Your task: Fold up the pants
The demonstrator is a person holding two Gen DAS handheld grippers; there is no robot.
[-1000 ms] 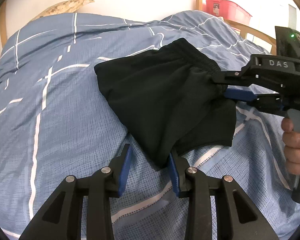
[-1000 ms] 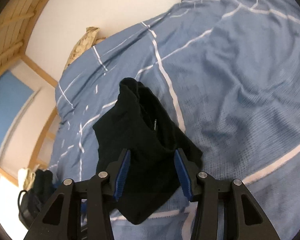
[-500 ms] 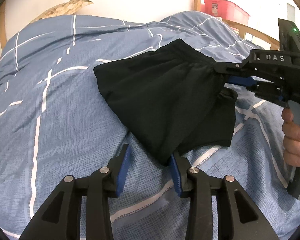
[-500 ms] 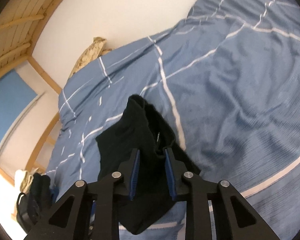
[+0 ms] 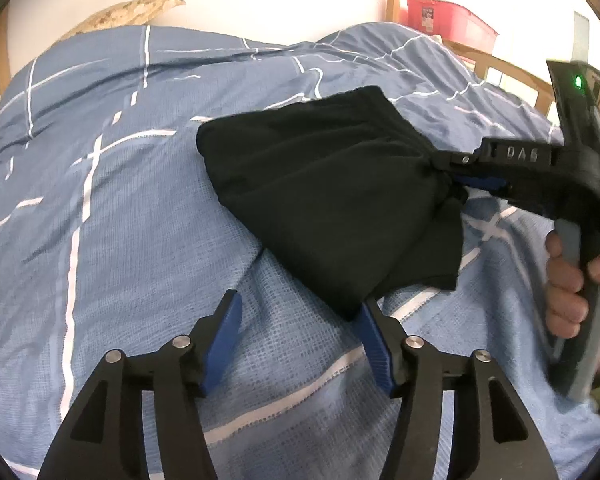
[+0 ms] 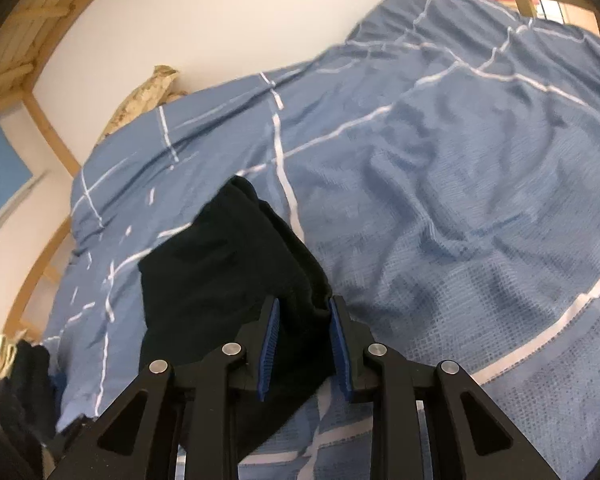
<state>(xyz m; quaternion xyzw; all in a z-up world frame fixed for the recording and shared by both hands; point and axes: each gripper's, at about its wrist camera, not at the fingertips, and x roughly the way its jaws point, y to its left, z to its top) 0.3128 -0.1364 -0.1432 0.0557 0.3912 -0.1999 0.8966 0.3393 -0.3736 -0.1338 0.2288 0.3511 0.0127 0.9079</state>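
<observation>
Black pants lie folded on a blue bedspread with white lines. My right gripper is shut on the pants at their bunched right edge and lifts it slightly; it also shows in the left wrist view. My left gripper is open and empty, low over the bedspread, its right finger touching the near corner of the pants.
A wooden bed frame and a red plastic bin stand at the far right. A tan pillow lies at the head by the white wall. Dark clothes are piled at the left bed edge.
My right gripper closed on the right edge of the pants and pulled it up and rightward, bunching the cloth. My left gripper stayed open in place.
</observation>
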